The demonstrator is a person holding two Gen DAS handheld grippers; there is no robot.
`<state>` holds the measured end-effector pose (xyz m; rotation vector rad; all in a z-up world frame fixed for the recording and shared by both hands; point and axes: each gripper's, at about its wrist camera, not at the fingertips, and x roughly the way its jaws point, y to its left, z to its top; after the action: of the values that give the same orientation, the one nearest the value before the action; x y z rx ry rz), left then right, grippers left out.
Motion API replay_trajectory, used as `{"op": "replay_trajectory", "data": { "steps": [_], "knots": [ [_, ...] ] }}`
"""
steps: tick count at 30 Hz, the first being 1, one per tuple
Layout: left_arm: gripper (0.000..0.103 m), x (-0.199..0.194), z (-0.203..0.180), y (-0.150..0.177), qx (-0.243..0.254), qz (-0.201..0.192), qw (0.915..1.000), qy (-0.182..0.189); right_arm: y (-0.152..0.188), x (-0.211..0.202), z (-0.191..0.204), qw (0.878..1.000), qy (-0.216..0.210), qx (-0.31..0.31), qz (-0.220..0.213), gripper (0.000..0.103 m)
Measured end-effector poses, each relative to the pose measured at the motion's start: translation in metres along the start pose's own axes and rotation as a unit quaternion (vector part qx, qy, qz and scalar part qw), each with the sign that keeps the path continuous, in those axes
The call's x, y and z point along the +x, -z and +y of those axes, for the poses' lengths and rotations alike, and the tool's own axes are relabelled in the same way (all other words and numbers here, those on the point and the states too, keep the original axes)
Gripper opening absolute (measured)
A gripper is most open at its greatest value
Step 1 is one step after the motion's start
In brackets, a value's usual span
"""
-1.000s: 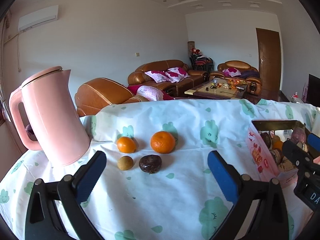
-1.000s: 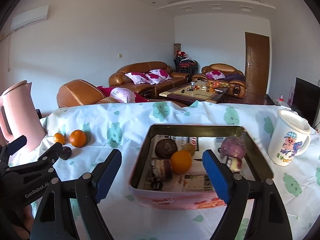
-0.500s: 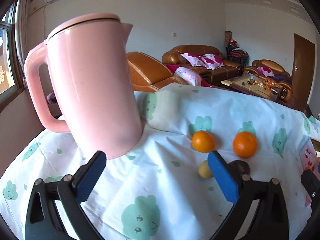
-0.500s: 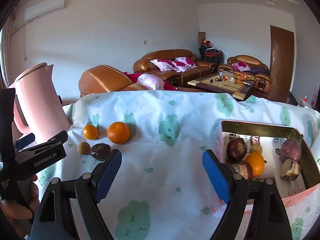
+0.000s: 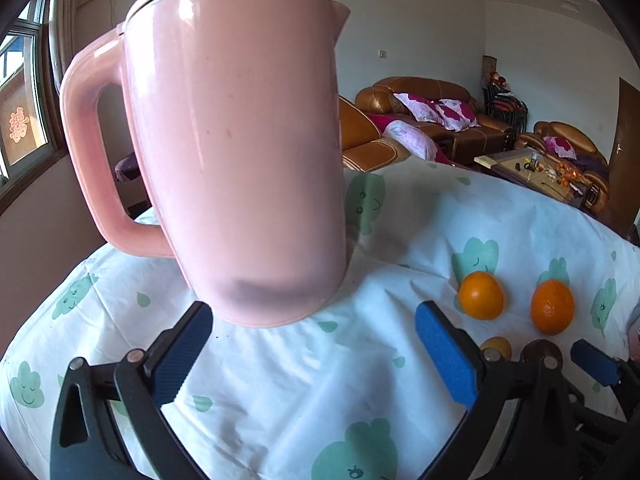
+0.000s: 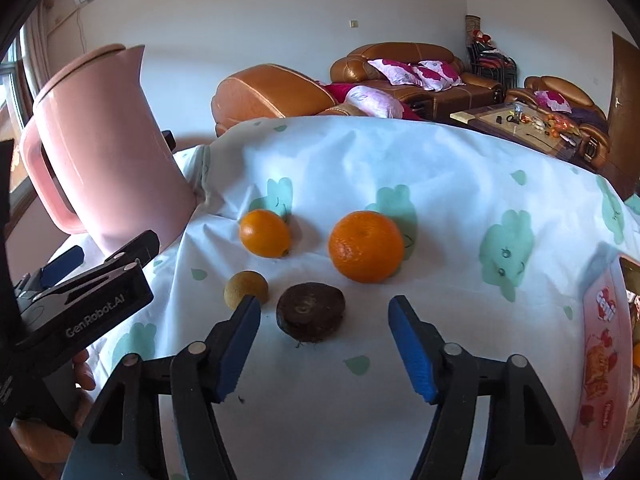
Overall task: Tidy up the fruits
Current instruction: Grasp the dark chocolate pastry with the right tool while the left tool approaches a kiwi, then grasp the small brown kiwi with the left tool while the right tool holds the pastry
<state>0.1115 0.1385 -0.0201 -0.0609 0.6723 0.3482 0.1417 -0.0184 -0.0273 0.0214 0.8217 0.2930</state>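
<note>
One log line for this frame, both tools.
left tool: open, at pink kettle | right tool: closing, empty, over dark fruit | oranges untouched

Around my pink kettle

The pink kettle [image 5: 240,148] stands upright on the white tablecloth [image 5: 304,380] printed with green cartoon shapes, handle to its left. Behind it to the right I see brown leather sofas [image 6: 416,68] with pink-patterned pillows [image 6: 412,70], a low coffee table [image 6: 520,120] farther right, and a window [image 5: 20,96] to its left.
</note>
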Motion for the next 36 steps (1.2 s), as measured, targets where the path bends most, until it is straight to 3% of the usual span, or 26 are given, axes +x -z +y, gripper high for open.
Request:
{"op": "replay_trajectory", "data": {
  "steps": [3, 5, 9, 14, 19, 21, 25, 29, 32, 36],
  "knots": [
    [0.103, 0.001, 0.002, -0.003, 0.004, -0.005, 1.0, 0.003, -0.002, 0.018, 0.006, 0.999, 0.004, -0.007, 0.04, 0.055],
    [0.103, 0.0, 0.001, -0.004, 0.003, -0.005, 0.9998, 0.018, 0.0, 0.015, 0.006, 0.999, 0.001, -0.011, 0.037, 0.041],
    [0.103, -0.005, -0.007, -0.004, 0.018, -0.011, 0.9974, 0.069, 0.006, 0.003, -0.001, 1.0, 0.002, 0.003, 0.023, 0.041],
    [0.103, -0.029, -0.041, 0.0, 0.089, -0.053, 0.9876, 0.118, 0.024, -0.041, -0.01, 0.998, 0.036, 0.007, -0.045, 0.041],
    [0.102, -0.022, -0.071, 0.006, 0.149, -0.021, 0.9801, 0.13, 0.046, -0.08, -0.023, 0.994, 0.065, 0.013, -0.087, 0.041],
    [0.091, -0.018, -0.078, 0.006, 0.162, -0.006, 0.977, 0.139, 0.051, -0.089, -0.032, 0.993, 0.068, 0.022, -0.093, 0.041],
    [0.085, -0.013, -0.084, 0.009, 0.178, 0.015, 0.9724, 0.15, 0.053, -0.092, -0.043, 0.993, 0.064, 0.042, -0.093, 0.041],
    [0.062, 0.01, -0.098, 0.015, 0.202, 0.078, 0.9659, 0.142, 0.054, -0.092, -0.044, 0.993, 0.057, 0.044, -0.094, 0.041],
    [0.055, 0.014, -0.098, 0.011, 0.186, 0.089, 0.9665, 0.154, 0.054, -0.092, -0.04, 0.993, 0.055, 0.034, -0.097, 0.041],
    [0.029, 0.012, -0.097, 0.009, 0.186, 0.09, 0.9608, 0.185, 0.054, -0.09, -0.035, 0.994, 0.054, 0.021, -0.095, 0.041]
  ]
}}
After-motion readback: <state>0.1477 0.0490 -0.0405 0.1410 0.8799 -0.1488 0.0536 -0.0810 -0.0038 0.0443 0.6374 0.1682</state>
